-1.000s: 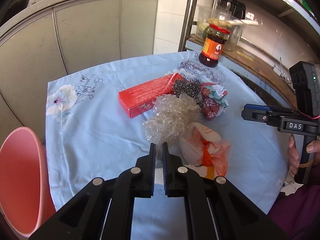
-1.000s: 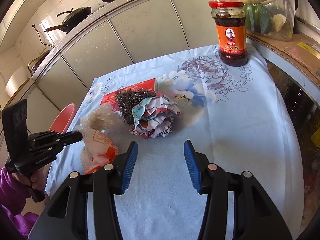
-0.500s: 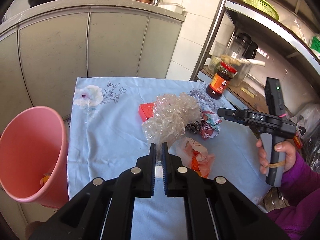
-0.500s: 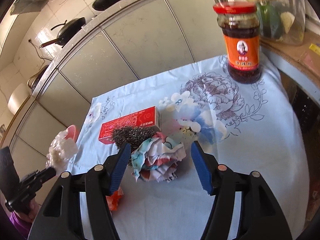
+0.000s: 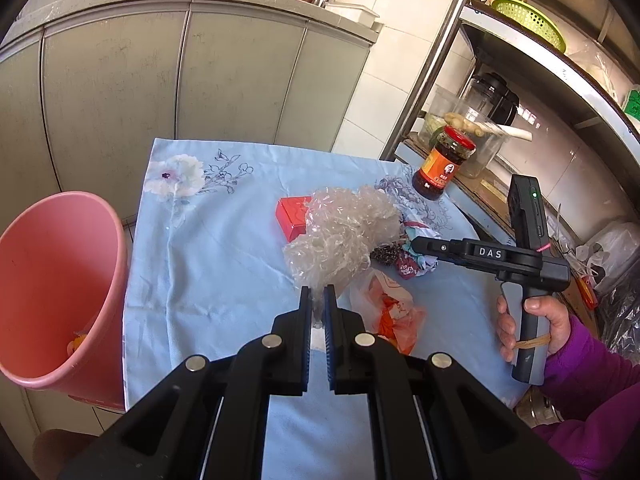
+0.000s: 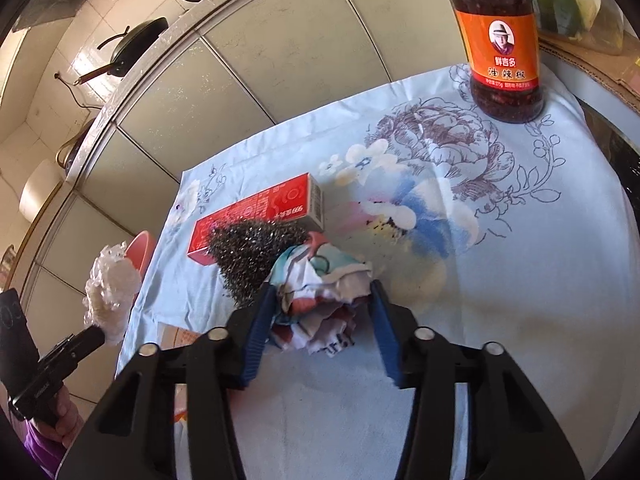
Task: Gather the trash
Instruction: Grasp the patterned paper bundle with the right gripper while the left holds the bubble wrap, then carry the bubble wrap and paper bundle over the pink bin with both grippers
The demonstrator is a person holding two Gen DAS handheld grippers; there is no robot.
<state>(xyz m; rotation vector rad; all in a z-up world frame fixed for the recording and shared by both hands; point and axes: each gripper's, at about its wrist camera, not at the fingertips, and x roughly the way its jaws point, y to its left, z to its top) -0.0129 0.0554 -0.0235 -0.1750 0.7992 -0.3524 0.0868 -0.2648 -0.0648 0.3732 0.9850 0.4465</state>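
You are tilting both grippers downward over the table (image 5: 192, 264). Your left gripper (image 5: 318, 305) is pinching the clear plastic wrap (image 5: 340, 236), lifted off the cloth near the pink bin (image 5: 60, 280). Your right gripper (image 6: 322, 322), marked "DAS" in the left view, has just been closing, its jaws straddling the crumpled paper (image 6: 320, 300) beside the scrubber (image 6: 252, 252) and red box (image 6: 256, 210). Only the left view is showing the orange bag (image 5: 390, 312); only the right view is showing the jar (image 6: 498, 36) label's Chinese characters.
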